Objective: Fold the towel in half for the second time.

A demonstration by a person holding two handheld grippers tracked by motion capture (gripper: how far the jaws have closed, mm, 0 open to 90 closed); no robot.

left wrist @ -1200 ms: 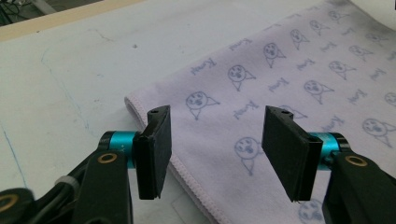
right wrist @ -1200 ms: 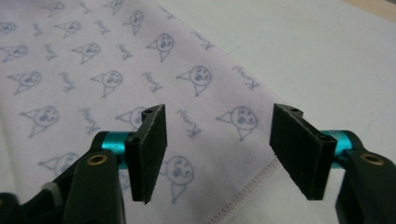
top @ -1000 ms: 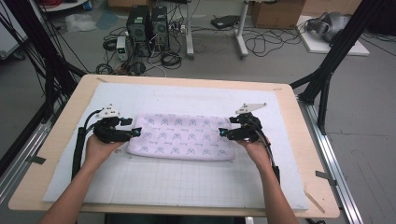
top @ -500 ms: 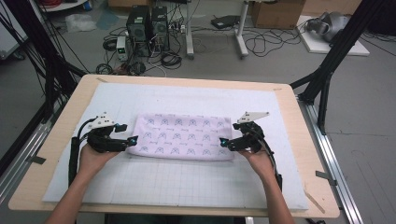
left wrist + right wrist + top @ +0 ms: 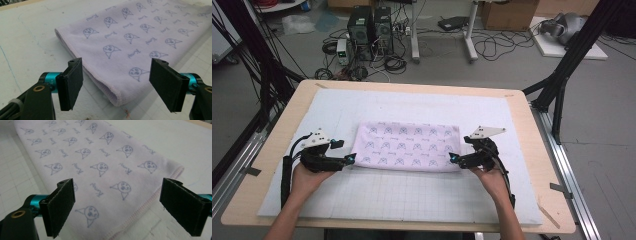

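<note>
White gridded mat (image 5: 422, 200) on a wooden table (image 5: 539, 150), lab floor with cables and computer towers along the top of the frame. Folded towel (image 5: 408, 146), lilac with a cat-face print, lies flat at mid-frame, long side running left to right. My left gripper (image 5: 350, 159) sits at its lower left corner and my right gripper (image 5: 452, 159) at its lower right corner. Both sets of jaws have just been opening. In the left gripper view the towel (image 5: 140, 37) corner lies on the mat below the gap and no pad presses it; same in the right gripper view, towel (image 5: 100, 165) edge between wide jaws, untouched. A second ago my hands were higher up the frame, at the towel's short ends; now they are lower and nearer me. My reading: fold laid down and released; next comes a fresh grab or smoothing.
</note>
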